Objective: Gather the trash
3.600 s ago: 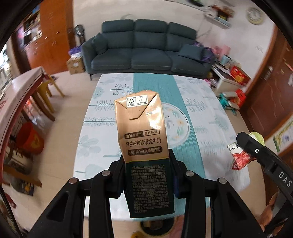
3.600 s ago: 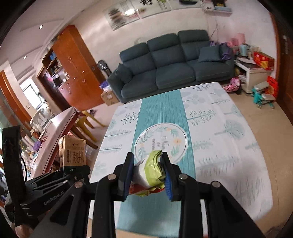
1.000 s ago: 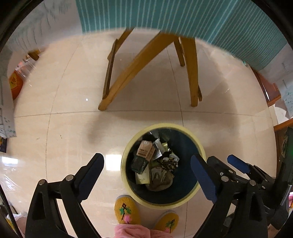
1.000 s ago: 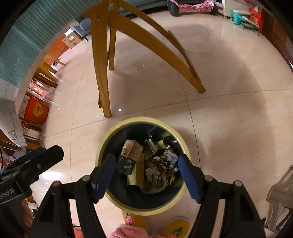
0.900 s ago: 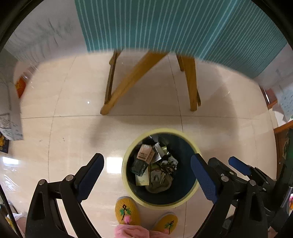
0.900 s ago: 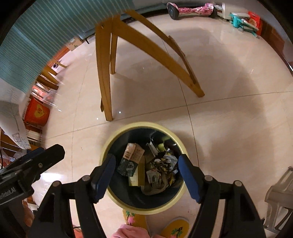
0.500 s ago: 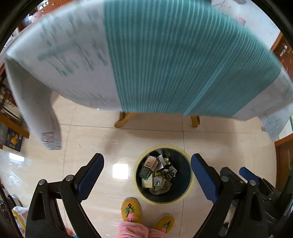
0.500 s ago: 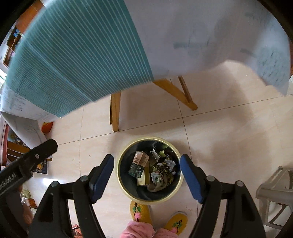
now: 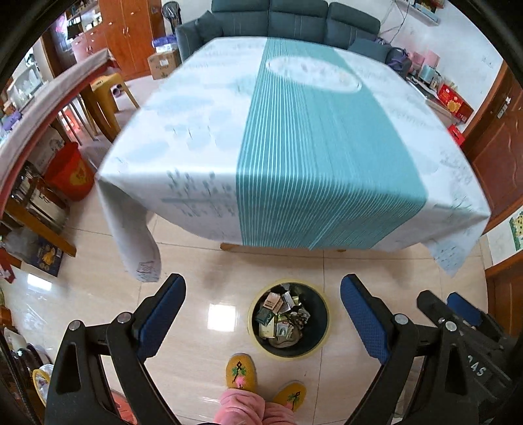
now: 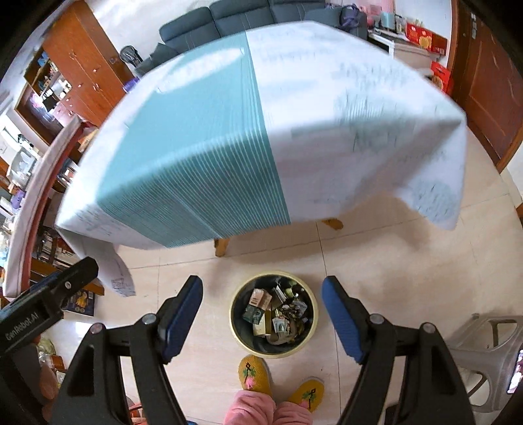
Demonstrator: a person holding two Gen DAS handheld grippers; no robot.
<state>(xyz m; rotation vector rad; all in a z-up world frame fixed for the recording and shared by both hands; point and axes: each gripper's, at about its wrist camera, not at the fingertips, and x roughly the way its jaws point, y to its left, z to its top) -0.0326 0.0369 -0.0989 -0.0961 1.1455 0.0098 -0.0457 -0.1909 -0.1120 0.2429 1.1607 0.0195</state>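
A round yellow-rimmed trash bin [image 9: 318,348] stands on the tiled floor below both grippers; it also shows in the right wrist view [image 10: 312,338]. It holds several pieces of trash, among them the brown milk carton [image 9: 274,300] [image 10: 260,299]. My left gripper [image 9: 261,314] is open and empty, high above the bin. My right gripper [image 10: 261,312] is open and empty too. The right gripper shows at the lower right of the left wrist view [image 9: 457,314]; the left gripper's body shows at the left of the right wrist view.
A table with a teal-striped white cloth [image 9: 294,130] [image 10: 255,130] stands just beyond the bin. The person's yellow slippers [image 9: 240,376] [image 10: 255,374] stand beside the bin. A grey plastic stool [image 10: 483,340] is at the right, a sofa [image 9: 294,16] behind the table.
Both grippers have risen from just over the bin to above table height and tilted up; the tabletop and room have come into view. Both stay open and empty.
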